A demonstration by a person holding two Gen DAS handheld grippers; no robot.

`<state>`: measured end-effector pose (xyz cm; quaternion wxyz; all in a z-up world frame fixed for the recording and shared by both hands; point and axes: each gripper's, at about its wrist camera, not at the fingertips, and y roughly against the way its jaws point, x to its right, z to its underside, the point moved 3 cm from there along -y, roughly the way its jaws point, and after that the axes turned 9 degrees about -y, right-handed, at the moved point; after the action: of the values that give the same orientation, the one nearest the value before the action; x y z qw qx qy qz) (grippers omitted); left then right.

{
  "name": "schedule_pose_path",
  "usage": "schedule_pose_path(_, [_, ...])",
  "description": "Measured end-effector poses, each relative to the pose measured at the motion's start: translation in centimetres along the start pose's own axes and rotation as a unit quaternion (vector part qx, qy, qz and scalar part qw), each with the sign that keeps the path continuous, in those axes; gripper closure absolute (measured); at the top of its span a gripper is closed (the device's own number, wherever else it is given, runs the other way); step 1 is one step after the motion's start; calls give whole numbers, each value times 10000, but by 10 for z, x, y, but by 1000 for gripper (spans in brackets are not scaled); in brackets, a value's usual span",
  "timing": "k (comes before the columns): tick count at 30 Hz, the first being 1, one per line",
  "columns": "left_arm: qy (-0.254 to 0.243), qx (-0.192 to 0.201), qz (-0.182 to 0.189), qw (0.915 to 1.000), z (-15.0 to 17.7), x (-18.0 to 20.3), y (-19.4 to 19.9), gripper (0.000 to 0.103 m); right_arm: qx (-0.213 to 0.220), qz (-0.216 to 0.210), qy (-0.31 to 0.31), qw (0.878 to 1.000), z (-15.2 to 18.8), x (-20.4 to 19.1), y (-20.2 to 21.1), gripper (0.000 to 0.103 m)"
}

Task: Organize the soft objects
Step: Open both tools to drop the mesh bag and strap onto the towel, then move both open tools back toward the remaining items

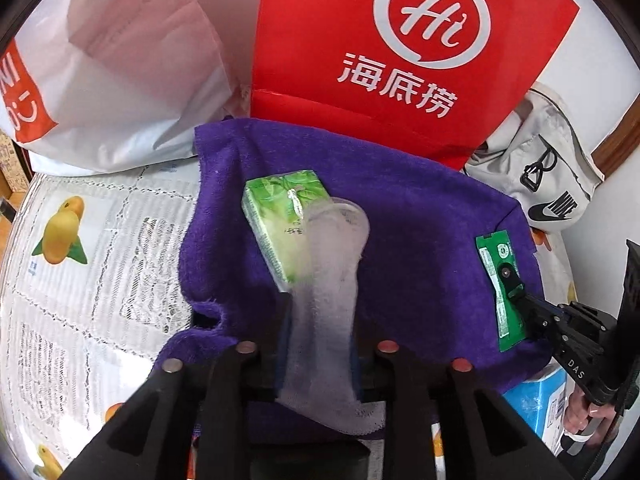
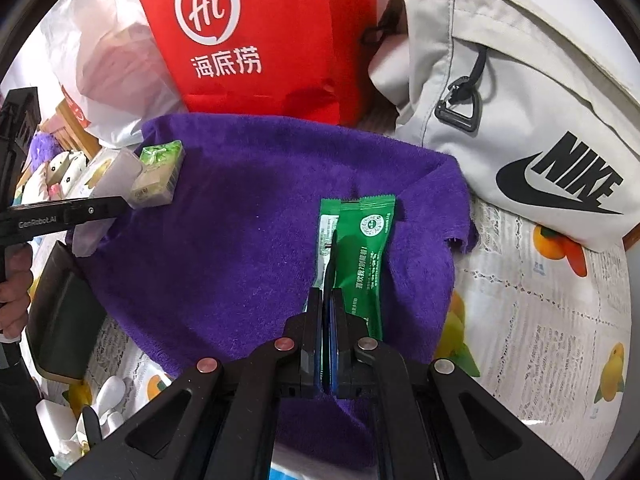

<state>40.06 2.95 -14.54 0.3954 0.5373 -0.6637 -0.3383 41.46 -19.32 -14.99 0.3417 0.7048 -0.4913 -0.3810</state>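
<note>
Left tongs (image 1: 320, 336) clamped on translucent white soft pad (image 1: 328, 280), hanging over purple towel (image 1: 420, 208), tip overlapping green tissue pack (image 1: 280, 208). Right tongs (image 2: 330, 280) pressed together, tips on green sachet (image 2: 360, 256) lying flat on towel's right side. Red bag (image 1: 400, 48), white Nike bag (image 2: 520, 120) behind towel on tabletop (image 2: 540, 320).

Red paper bag (image 1: 400, 52) with white "Hi" logo stands at rear. White plastic bag (image 1: 120, 64) beside it. Grey Nike bag (image 2: 520, 120) opposite. Fruit-printed tablecloth (image 1: 80, 260) covers the table.
</note>
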Motion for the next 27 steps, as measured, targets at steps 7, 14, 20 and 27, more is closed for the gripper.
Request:
schedule_pose_path(7, [-74, 92, 29, 9999, -4, 9, -1, 40, 115, 29, 16, 9999, 0, 2, 9, 82])
schedule_pose_path(14, [-174, 248, -123, 9995, -1, 14, 21, 37, 413, 16, -51, 9991, 4, 3, 35, 59])
schedule_pose_path(20, [-179, 448, -296, 9984, 14, 13, 49, 37, 661, 33, -192, 9976, 16, 1, 63, 48])
schedule_pose_path(27, [-263, 746, -300, 9964, 43, 15, 91, 37, 932, -9, -331, 9951, 51, -15, 105, 47])
